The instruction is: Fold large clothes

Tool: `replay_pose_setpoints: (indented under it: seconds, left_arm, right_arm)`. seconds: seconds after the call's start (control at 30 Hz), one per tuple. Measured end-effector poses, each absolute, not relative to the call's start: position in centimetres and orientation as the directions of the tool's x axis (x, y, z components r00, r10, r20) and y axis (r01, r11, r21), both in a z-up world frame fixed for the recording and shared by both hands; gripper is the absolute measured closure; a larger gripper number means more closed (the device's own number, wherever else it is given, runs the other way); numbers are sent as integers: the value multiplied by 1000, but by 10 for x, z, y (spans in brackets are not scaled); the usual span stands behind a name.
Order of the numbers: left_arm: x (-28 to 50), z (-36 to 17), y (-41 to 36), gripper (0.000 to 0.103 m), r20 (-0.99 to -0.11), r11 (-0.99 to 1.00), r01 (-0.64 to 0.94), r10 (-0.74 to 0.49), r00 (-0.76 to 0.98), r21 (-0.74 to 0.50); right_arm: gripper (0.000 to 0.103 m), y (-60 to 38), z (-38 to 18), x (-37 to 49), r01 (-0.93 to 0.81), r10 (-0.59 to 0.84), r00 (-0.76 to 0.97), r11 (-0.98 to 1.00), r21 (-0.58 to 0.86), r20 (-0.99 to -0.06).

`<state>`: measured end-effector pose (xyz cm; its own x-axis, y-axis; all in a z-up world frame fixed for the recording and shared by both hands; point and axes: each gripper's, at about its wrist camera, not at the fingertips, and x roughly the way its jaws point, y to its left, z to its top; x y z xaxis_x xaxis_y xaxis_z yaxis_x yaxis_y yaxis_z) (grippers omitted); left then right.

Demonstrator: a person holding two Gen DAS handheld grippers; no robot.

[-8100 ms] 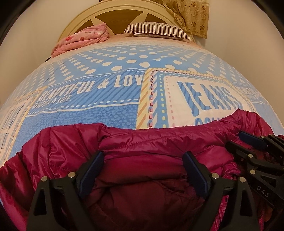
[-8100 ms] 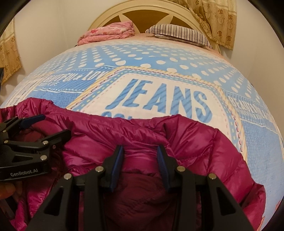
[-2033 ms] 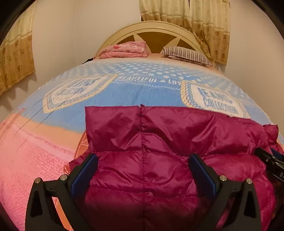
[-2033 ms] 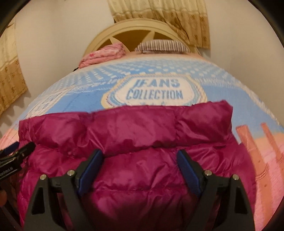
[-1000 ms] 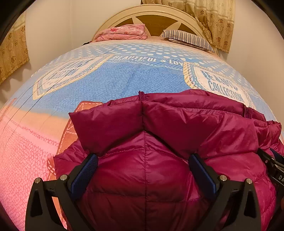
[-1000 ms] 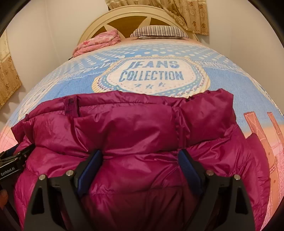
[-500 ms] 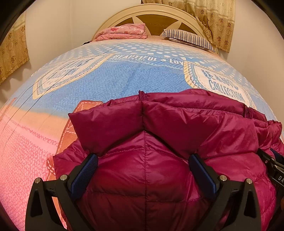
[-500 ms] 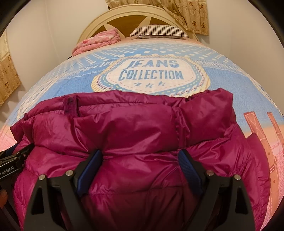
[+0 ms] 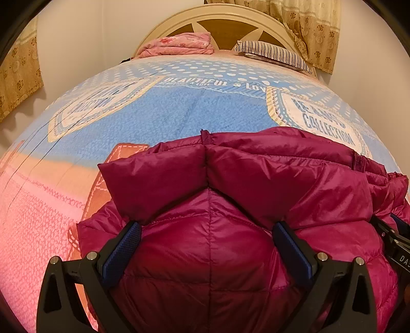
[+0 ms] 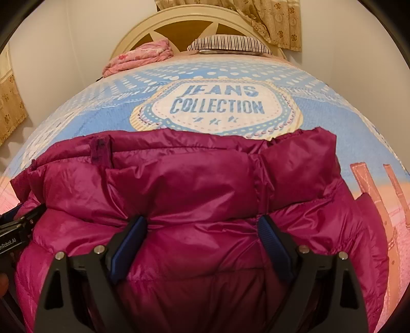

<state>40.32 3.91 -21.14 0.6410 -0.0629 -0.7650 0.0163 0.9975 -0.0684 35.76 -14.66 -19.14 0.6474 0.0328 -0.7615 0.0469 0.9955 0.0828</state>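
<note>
A magenta puffer jacket (image 9: 230, 194) lies folded on the bed's printed cover, its far edge doubled back toward me. It also fills the lower half of the right wrist view (image 10: 194, 194). My left gripper (image 9: 207, 230) is open, its blue-padded fingers spread wide over the jacket's left part. My right gripper (image 10: 202, 228) is open too, fingers spread over the jacket's right part. Each gripper shows at the edge of the other's view: the right one (image 9: 394, 243) and the left one (image 10: 15, 230).
The bed's blue, white and pink cover (image 9: 159, 110) stretches ahead to a cream headboard (image 10: 164, 20). A folded pink blanket (image 9: 176, 46) and a striped pillow (image 9: 274, 53) lie at the head. Walls and patterned curtains (image 10: 271, 20) surround the bed.
Over the last second almost nothing moved. Two seconds ago the jacket's far flap lay flat and further out; it now sits folded back toward me. Eight seconds ago the right jaws stood narrower on bunched fabric.
</note>
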Motion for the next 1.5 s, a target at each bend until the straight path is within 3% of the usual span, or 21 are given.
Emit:
replay_pose_setpoints:
  seconds: [0.57,0.67,0.77,0.87,1.03,1.13,1.3,1.5]
  left_arm:
    - [406,-212,38,1,-778,998,21,-65,625,-67]
    - [400,-203,47,1,-796,993,27,-109,596,-116]
    - [366,-168,69,1,-733,976,50,-193,652,-212]
    - [326,-152,91,1,-689,974,59,-196,698,-217]
    - [276,-167,113,1,-693,976,26,-174,699,-218]
    - [263,-183,120,1,-697,960,9,-208,686,-278]
    - [261,-203,114,1,-691,933,4,-269,671,-359]
    - [265,-208,105,2,-679,930,36,-293,674,-366]
  right_arm:
    - [10,-141,-191,359,51,1,633,998,42,-774]
    - [10,-142,-190,358,44,11,631,998,50,-775]
    - [10,-146,-178,344,32,17,630,998,48,-777]
    - [9,-143,-156,310,7,46,673,998,68,-739]
    - [6,-125,-139,255,-44,83,720,996,74,-689]
    - [6,-106,-138,239,-86,100,720,995,55,-687]
    - [6,-83,-155,237,-108,35,698,992,-58,-716]
    - [0,-89,-188,248,-85,21,652,995,-45,-758]
